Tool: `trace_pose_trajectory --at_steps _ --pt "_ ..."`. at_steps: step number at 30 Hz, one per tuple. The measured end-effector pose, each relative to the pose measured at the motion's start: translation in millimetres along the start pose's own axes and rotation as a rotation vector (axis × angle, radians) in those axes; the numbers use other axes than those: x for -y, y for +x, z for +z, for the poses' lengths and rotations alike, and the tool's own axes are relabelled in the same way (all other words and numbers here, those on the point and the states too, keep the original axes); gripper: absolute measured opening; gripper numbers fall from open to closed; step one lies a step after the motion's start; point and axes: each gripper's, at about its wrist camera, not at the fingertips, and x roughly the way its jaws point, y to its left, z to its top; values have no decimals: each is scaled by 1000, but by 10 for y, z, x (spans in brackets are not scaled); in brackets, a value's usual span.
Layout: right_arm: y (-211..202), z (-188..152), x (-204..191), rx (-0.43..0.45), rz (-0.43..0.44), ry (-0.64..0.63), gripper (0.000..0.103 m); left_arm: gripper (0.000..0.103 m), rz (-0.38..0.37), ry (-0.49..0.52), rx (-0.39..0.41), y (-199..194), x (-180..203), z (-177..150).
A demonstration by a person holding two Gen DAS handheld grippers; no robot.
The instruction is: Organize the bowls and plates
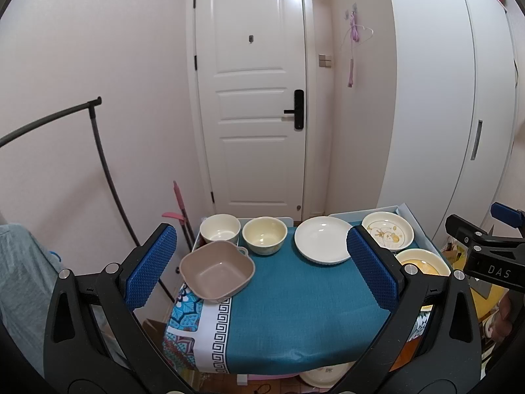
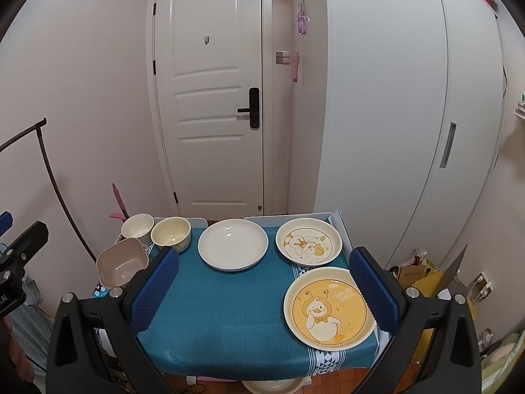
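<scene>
Left wrist view: my left gripper [image 1: 261,264] hung wide open, empty.
Right gripper [image 2: 264,290]: open too.
Edges: tan bowl [image 1: 217,273] overhung the table's [image 1: 295,312] left edge.
Room: bare cloth centre.

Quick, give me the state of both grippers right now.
Left gripper: open, holding nothing, above the table.
Right gripper: open, holding nothing, above the table.

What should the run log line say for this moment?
phase: pre-grasp | left gripper: open, empty | right gripper: open, empty | three bowls, three plates: untouched on blue tablecloth
</scene>
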Motion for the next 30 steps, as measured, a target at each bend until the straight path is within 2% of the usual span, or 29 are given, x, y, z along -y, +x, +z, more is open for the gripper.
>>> trace_pose_trajectory --at_steps 18,24,30 --pt "62 89 -47 -6 16 -2 103 103 6 -6 -1 19 -72 61" --pt "107 165 -52 -4 28 1 103 103 -4 22 -76 263 -52 167" --pt "303 189 53 -39 18 41 103 103 -94 45 -175 722 76 261"
